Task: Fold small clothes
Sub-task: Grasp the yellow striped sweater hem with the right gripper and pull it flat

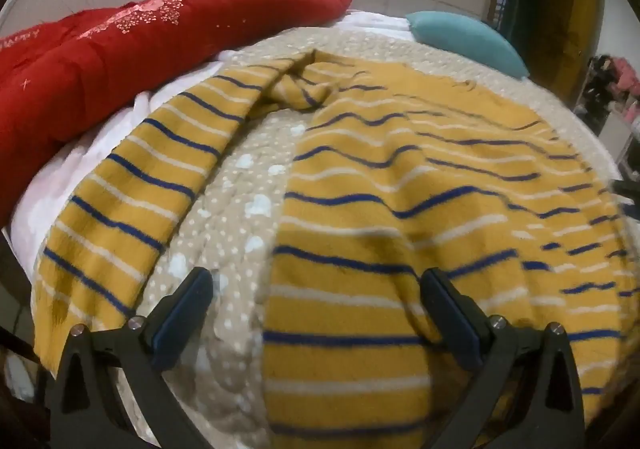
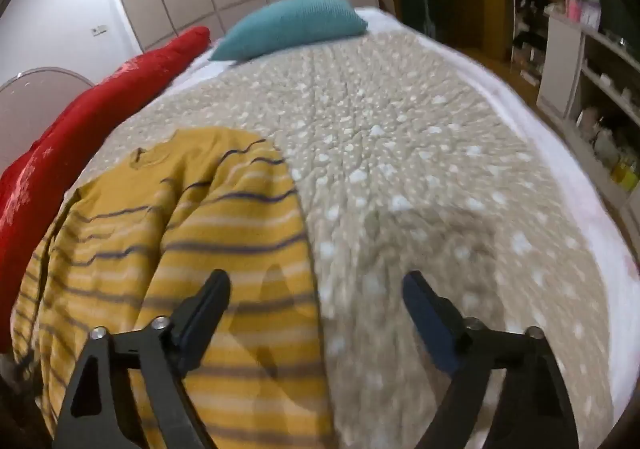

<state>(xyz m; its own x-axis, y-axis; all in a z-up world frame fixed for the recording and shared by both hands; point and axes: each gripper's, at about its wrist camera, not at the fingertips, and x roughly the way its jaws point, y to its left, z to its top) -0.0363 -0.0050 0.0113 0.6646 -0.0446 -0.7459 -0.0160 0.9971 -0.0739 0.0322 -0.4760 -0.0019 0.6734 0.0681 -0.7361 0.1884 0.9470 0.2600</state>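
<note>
A small mustard-yellow sweater with blue and white stripes (image 1: 400,185) lies spread on a beige dotted blanket (image 1: 240,209). One sleeve (image 1: 136,201) stretches out to the left. My left gripper (image 1: 316,281) hovers open over the sweater's lower left edge, with nothing between its fingers. In the right wrist view the same sweater (image 2: 192,233) fills the lower left. My right gripper (image 2: 316,285) stands open above the sweater's right edge, its left finger (image 2: 208,301) over the fabric and its right finger (image 2: 424,309) over the blanket (image 2: 420,169).
A red quilt (image 1: 140,41) lies along the bed's left side, seen also in the right wrist view (image 2: 100,97). A teal pillow (image 2: 292,25) rests at the head of the bed. Shelves with clutter (image 2: 592,89) stand to the right.
</note>
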